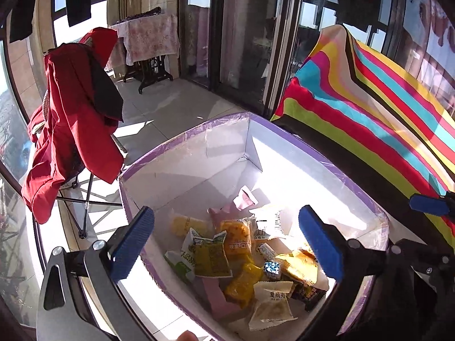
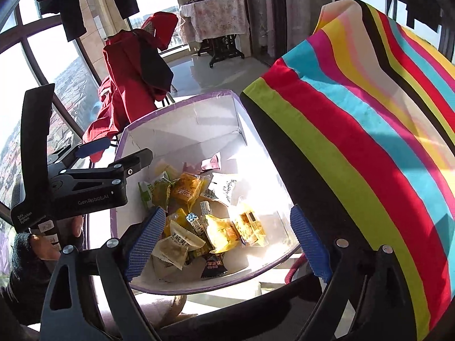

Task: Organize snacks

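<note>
Both tools, left point(image 1: 227, 241) and right point(image 2: 227, 244), hang wide open and empty directly above the snack packets point(image 2: 199, 221) heaped in the box point(image 2: 182, 105) below.

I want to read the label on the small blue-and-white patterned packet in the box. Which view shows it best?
The left wrist view: the blue-and-white packet lies face-up and unobstructed among the snacks in the box. In the right wrist view it looks smaller and sits edge-on, wedged between yellow packets.

sunlit tiled floor point(image 1: 159, 108); big windows point(image 2: 37, 56)
</note>
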### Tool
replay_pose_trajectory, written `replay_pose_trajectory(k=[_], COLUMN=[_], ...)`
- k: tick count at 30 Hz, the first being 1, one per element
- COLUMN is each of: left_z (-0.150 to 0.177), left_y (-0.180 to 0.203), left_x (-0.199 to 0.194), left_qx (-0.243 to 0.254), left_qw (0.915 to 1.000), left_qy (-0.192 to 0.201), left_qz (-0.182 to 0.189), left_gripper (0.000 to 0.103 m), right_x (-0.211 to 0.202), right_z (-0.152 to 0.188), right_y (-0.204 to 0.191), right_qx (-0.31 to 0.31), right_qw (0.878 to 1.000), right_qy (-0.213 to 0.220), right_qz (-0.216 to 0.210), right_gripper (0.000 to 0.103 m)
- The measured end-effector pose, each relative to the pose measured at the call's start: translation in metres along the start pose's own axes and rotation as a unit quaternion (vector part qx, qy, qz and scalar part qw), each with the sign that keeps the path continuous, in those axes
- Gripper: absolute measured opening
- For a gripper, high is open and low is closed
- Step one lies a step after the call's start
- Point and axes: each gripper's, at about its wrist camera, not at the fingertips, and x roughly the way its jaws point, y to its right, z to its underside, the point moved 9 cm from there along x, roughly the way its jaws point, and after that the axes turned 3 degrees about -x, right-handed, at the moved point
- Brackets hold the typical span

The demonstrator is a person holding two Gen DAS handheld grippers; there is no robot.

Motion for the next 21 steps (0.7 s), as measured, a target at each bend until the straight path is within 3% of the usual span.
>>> replay_pose_trajectory(k=[4,10,21], left_z=[-0.003,-0.011,0.005], left_y=[0.006,0.004,0.0], left_x=[-0.008,-0.023,-0.015], left_qx=[0.006,0.008,-0.019], left_qw=[0.9998,0.9961,0.9979], left_qy=[0.019,0.035,-0.032], left_qz=[-0.01,-0.08,-0.053], left_gripper=[0.101,0.101,0.101], right_x=[-0.006,-0.009,0.013], right_z=[0.003,0.007,-0.001], right_y=[0.017,0.012,-0.033], right_qx=[0.025,0.025,-0.016], right_qw=[1.0,1.0,0.999], right_qy=[0.01,0.013,-0.031], right_qz=[0.008,-0.004,-0.011], right_gripper=[0.087,0.087,0.087])
